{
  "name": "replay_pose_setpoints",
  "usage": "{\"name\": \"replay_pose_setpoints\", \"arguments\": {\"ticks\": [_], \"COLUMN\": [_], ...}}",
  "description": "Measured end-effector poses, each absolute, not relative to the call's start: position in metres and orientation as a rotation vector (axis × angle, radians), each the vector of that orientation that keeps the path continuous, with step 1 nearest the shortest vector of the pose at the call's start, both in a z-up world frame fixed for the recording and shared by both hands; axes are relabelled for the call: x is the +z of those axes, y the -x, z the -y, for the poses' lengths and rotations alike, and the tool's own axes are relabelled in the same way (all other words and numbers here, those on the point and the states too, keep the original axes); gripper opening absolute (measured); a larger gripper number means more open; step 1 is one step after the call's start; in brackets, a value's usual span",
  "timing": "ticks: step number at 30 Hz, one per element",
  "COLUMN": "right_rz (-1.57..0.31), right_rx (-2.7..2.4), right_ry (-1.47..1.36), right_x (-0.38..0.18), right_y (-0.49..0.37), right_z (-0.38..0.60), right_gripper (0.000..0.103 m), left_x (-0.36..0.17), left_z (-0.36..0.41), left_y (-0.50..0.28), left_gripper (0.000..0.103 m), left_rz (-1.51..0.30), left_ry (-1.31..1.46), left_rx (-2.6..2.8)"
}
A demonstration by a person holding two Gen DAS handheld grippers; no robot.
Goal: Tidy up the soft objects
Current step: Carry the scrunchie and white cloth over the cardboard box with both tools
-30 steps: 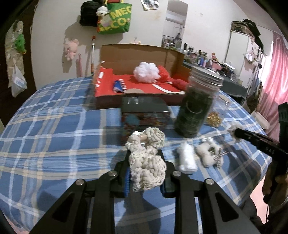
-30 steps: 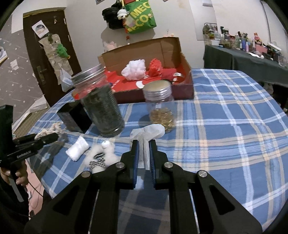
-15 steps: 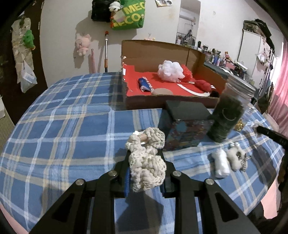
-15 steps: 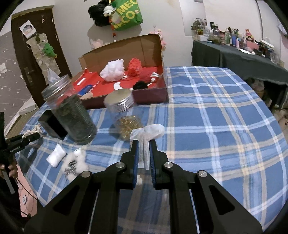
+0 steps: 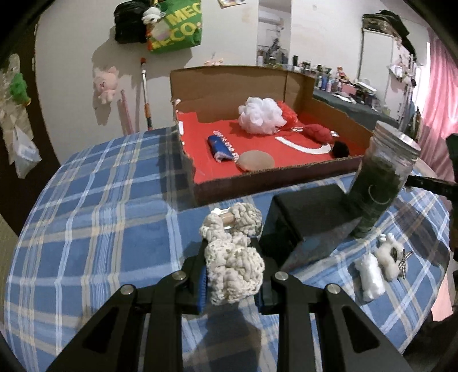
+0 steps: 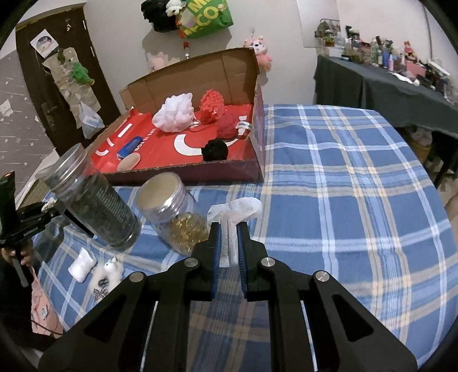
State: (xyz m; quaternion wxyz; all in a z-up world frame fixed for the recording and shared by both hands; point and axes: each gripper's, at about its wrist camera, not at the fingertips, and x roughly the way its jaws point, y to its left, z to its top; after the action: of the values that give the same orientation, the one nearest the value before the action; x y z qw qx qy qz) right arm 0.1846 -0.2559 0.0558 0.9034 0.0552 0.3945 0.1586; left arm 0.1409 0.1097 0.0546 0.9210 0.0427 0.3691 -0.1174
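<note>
left gripper (image 5: 232, 274) clamped on cream crocheted toy (image 5: 233, 257), held above the plaid tablecloth (image 5: 86, 229), near side of the cardboard box (image 5: 257, 183). right gripper (image 6: 229, 243) pinched shut on a thin white fabric piece (image 6: 237, 211), beside the small jar (image 6: 171, 211). both carried off the table, probably for drop into the box, where white pouf (image 5: 262, 114) and red soft items already lie. white fluffy toy (image 5: 389, 257) unsorted, right of black box (image 5: 309, 206).

White walls (image 5: 71, 51) carry a green bag (image 5: 177, 25) and a pink plush (image 5: 106, 83). A dark door (image 6: 51, 71) stands left, a pink curtain (image 5: 440, 94) right; a dark-draped side table (image 6: 380, 94) is cluttered.
</note>
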Motion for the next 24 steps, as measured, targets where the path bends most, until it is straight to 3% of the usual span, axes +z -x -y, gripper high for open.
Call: {"name": "replay_pose_setpoints", "arguments": {"ticks": [24], "right_rz": [-0.877], "right_rx": [0.507], "right_ry": [-0.17], "right_x": [0.067], "right_y": [-0.236], "right_z": [0.266], "right_gripper": [0.011], "left_x": [0.077], "left_z": [-0.119], "left_y": [-0.19], "left_gripper": [0.026], "left_rz": [-0.735], "left_ry": [-0.115], "left_rx": [-0.504]}}
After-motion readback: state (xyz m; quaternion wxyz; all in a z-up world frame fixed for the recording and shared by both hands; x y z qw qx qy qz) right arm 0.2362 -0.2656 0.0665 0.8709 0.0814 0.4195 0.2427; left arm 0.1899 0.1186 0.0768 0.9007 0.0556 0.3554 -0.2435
